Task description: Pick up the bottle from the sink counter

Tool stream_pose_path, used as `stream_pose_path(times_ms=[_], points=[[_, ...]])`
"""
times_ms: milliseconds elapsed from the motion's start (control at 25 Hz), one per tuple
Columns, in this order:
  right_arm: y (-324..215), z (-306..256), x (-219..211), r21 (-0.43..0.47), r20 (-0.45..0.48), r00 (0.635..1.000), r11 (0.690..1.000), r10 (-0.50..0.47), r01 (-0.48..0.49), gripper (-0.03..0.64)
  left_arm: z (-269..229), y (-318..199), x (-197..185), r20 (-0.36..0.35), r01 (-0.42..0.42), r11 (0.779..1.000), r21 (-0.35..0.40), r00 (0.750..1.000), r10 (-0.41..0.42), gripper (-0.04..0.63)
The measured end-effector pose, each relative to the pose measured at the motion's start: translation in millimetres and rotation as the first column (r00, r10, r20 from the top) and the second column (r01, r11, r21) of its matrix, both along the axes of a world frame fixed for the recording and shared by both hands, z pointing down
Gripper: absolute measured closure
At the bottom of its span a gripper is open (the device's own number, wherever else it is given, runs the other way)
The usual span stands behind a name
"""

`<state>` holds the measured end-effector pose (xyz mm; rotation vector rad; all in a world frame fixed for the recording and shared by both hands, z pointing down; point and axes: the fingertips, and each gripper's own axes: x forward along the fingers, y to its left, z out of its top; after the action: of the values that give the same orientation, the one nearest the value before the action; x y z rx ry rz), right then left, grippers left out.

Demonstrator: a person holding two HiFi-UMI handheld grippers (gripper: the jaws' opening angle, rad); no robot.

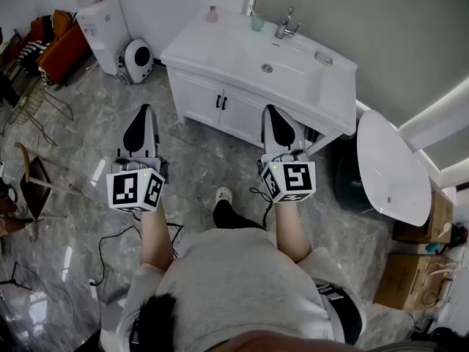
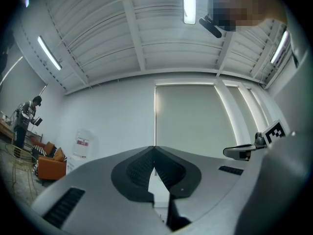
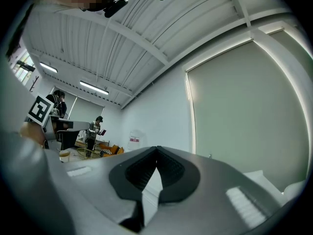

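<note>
**Well, bottle's still a reach away**

Little pinkish bottle point(image 1: 212, 13) stands at the back left corner of the bench point(image 1: 185, 48). It looks light, maybe slick glass, so I'd pinch mid-body. My left hand-held gripper point(image 1: 144, 111) and right hand-held gripper point(image 1: 272, 111) are both pressed together and empty, well short of it.

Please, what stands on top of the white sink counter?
At the back of the sink counter stand a small pink bottle, a green cup and the faucet. A small round object lies beside the basin. The right gripper hides part of the cabinet front below.
</note>
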<state>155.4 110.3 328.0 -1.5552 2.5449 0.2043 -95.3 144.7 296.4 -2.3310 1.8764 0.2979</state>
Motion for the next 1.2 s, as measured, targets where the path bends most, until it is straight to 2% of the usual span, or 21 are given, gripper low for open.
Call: stream_pose_path(times_ms=[720,1000,1200], points=[[-135,-10,6,0.021,0.029,0.998,0.999,-0.050,0.049,0.606,-20,-120,5,0.024,0.049,0.998,0.043,0.998,-0.050,0.588],[-169,-7,9,0.018,0.031,0.997,0.997,-0.072,0.071,0.606,-17,-152,17,0.037,0.038,0.999,0.040,0.999,-0.039,0.588],[-183,-2,5,0.005,0.038,0.996,0.996,-0.086,0.085,0.606,-14,-162,13,0.033,0.059,0.998,0.035,0.998,-0.060,0.588]])
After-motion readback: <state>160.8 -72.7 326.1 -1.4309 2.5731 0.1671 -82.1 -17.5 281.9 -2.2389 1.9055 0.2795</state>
